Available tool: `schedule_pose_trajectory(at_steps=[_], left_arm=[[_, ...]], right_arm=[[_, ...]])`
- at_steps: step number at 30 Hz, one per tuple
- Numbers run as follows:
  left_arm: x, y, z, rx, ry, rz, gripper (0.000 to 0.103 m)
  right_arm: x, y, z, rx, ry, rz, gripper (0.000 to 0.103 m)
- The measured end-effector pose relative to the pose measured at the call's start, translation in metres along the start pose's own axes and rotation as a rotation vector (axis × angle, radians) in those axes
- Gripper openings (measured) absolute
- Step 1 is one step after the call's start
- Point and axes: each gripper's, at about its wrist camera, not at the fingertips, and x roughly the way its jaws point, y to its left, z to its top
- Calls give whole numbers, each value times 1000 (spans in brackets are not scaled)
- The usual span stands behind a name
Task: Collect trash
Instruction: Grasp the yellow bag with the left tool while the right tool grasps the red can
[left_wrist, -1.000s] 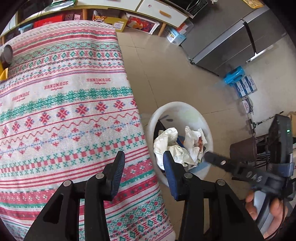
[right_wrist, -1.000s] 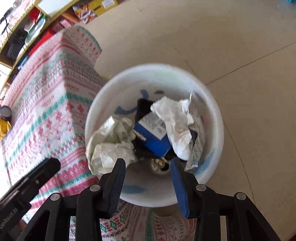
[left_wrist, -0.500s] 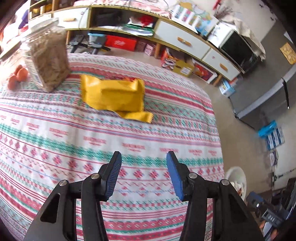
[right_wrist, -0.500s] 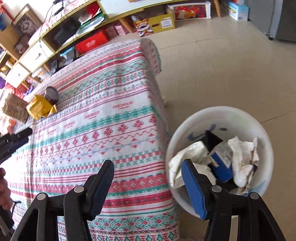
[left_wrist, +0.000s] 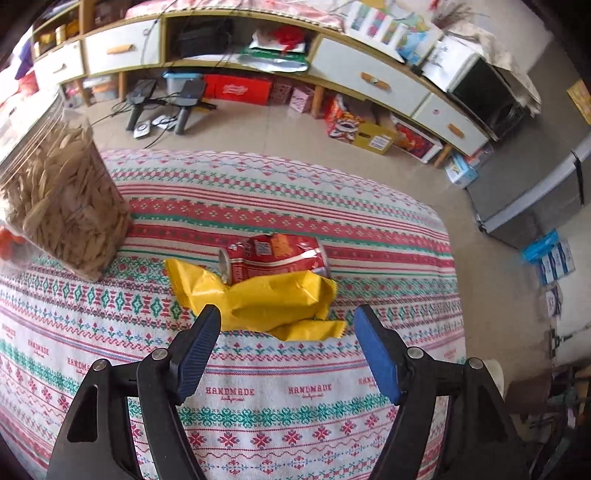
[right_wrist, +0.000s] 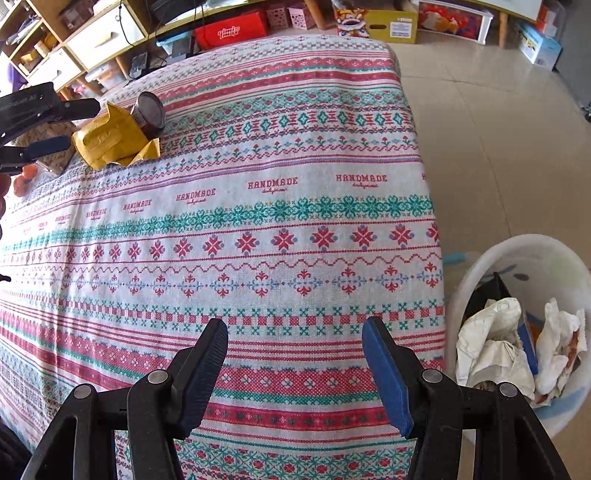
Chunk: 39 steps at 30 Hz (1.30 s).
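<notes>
A crumpled yellow wrapper (left_wrist: 266, 302) lies on the patterned tablecloth (left_wrist: 295, 398), with a crushed red can (left_wrist: 273, 256) on its side just behind it. My left gripper (left_wrist: 288, 317) hovers over the wrapper's near edge; its jaws are opening and the pads touch nothing. In the right wrist view the yellow wrapper (right_wrist: 110, 138) and the can (right_wrist: 149, 112) lie far left, with the left gripper (right_wrist: 40, 122) beside them. My right gripper (right_wrist: 295, 330) hangs open and empty over the cloth near the table's right edge. A white bin (right_wrist: 543, 258) on the floor holds crumpled paper (right_wrist: 491, 343).
A clear jar of pale seeds (left_wrist: 62, 206) stands left of the wrapper, with orange fruit (left_wrist: 11, 240) beside it. Low shelving with drawers (left_wrist: 351, 70) and boxes (left_wrist: 369, 136) lines the far wall. Tiled floor (right_wrist: 498, 129) lies right of the table.
Both grippers left the bin and swung over the table. The left one came up to the yellow wrapper and can and widened. The right one widened and the bin slid to its right.
</notes>
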Motion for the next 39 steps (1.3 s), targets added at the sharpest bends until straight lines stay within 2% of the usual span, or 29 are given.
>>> schedule_pose_trajectory(at_steps=[2, 4, 6, 9, 13, 14, 17, 18, 19, 21, 24, 26, 28, 31, 36, 39], left_arm=[[8, 19, 3, -175, 21, -58, 77], [11, 33, 0, -320, 9, -100, 77], [14, 37, -2, -401, -4, -122, 77], [23, 48, -1, -509, -40, -107, 77], [44, 59, -6, -630, -16, -128, 76], [46, 59, -8, -635, -20, -125, 72], [49, 54, -15, -593, -26, -109, 40], [52, 54, -19, -592, -24, -124, 36], [51, 55, -24, -594, -26, -134, 34], [50, 57, -34, -595, -20, -144, 15], [43, 64, -44, -593, -38, -160, 14], [36, 67, -50, -570, -49, -168, 14], [29, 71, -56, -552, -45, -170, 13], [16, 76, -61, -525, -37, -149, 13], [-27, 79, -67, -422, -26, -112, 13], [-61, 79, -82, -304, -41, -57, 13]], right_arm=[[1, 2, 2, -2, 0, -4, 65], [1, 4, 4, -5, -3, -5, 65], [1, 5, 6, -4, -5, -1, 65], [4, 5, 7, 9, 5, 7, 65], [4, 7, 7, 7, 10, 5, 65], [4, 8, 7, 5, 12, 8, 65], [5, 6, 7, 14, 24, 15, 65], [6, 3, 7, 28, 33, 15, 65], [6, -4, 6, 54, 45, 17, 65], [2, -35, 6, 170, 45, 25, 65], [-16, -101, 2, 423, -10, -37, 66], [-28, -121, 0, 484, -56, -61, 66], [-31, -117, 2, 452, -64, -46, 66], [-20, -89, 8, 357, -32, -24, 66], [3, -22, 31, 159, -25, 5, 67], [23, 29, 50, -14, -27, 34, 71]])
